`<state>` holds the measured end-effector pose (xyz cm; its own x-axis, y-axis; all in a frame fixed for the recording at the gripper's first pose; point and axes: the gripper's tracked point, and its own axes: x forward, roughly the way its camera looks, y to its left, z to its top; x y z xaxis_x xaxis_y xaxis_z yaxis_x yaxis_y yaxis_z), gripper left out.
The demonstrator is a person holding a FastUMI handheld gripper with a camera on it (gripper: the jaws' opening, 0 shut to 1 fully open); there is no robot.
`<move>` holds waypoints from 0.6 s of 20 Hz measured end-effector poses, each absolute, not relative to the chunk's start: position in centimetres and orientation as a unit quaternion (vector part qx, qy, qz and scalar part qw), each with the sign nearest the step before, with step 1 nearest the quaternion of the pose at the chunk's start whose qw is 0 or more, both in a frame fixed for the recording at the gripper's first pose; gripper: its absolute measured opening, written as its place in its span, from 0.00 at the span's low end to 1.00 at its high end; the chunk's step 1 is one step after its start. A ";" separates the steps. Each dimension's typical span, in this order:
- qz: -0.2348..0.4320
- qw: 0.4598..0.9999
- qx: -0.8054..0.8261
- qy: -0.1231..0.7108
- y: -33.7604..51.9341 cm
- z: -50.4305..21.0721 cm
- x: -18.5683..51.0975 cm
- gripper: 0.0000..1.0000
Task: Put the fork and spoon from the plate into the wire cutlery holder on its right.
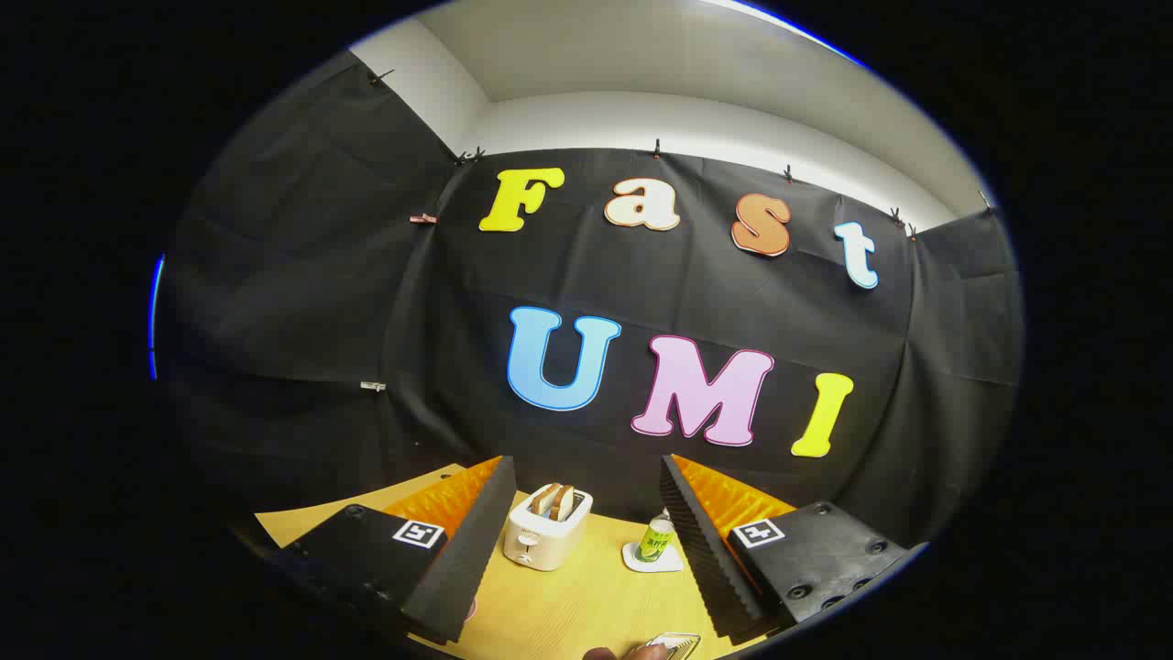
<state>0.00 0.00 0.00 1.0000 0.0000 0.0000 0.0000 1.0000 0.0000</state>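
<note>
**Gripper view: raised and open, cutlery not yet in reach**

Gripper view showed the gripper [577, 550] held high and level, looking across the bench [559, 610] toward the booth's black cloth wall rather than down at the work. Its two fingers stood wide apart with nothing between them, so it had hold of nothing. That open, lifted pose read as a waiting or approach stance, probably chosen to keep the fingers clear of the things on the bench.

Beyond the fingers, roughly between them, stood a toaster [548, 529] with two slices of bread [553, 500] upright in its slots. Nearer the right finger, a small can [656, 538] stood on a pale coaster [652, 557]. Both sat well back, likely placed as bystanders to the job.

Close below the fingers, a bit of wire or metal rim [674, 644] showed beside what seemed a fingertip or thumb [600, 654]; whether that was the cutlery holder could not be told. The fork, spoon and plate could not be made out, so the task looked barely begun, and the gripper would have needed to tilt down to find them.
</note>
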 end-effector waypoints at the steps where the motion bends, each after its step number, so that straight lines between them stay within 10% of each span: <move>1: 0.001 1.000 0.000 0.002 0.1 0.0 0.0 0.98; 12: 0.003 1.000 0.002 0.003 0.3 0.0 0.4 0.98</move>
<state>0.36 0.28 0.02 1.0000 0.0051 -0.0057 -0.0050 1.0000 0.0033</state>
